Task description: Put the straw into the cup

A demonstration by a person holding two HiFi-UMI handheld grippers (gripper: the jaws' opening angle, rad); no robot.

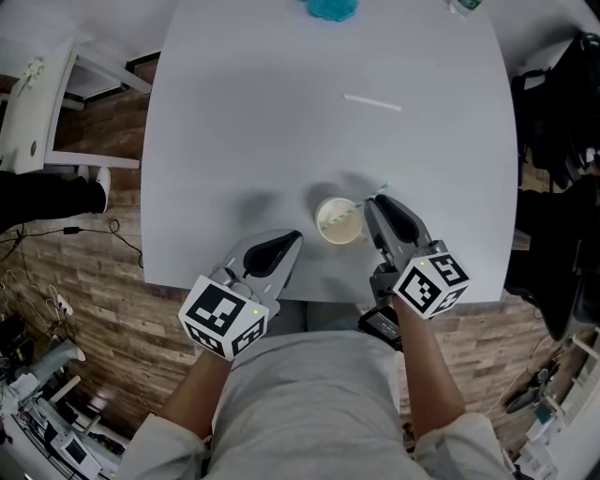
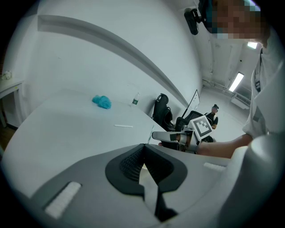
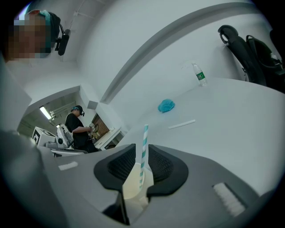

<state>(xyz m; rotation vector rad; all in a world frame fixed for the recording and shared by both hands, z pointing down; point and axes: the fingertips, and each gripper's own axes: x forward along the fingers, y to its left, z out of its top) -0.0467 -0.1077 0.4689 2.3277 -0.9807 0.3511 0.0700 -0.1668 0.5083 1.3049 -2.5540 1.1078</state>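
Note:
A white paper cup [image 1: 338, 220] stands on the white table [image 1: 281, 122] close to its front edge. A teal-and-white striped straw [image 3: 144, 151] rises out of the cup [image 3: 133, 185] and passes up between the jaws of my right gripper [image 3: 142, 146]. Those jaws stand a little apart, wider than the straw, which sits nearer the right pad. In the head view the right gripper [image 1: 372, 202] hovers just right of the cup, with the straw [image 1: 375, 192] tip showing past it. My left gripper [image 1: 292, 239] is shut and empty, left of the cup.
A thin white strip [image 1: 372, 101] lies mid-table. A crumpled teal thing [image 1: 331, 7] and a plastic bottle [image 1: 462, 5] sit at the far edge. A chair with black bags [image 1: 562, 112] stands right of the table. Another person stands in the background [image 3: 76, 124].

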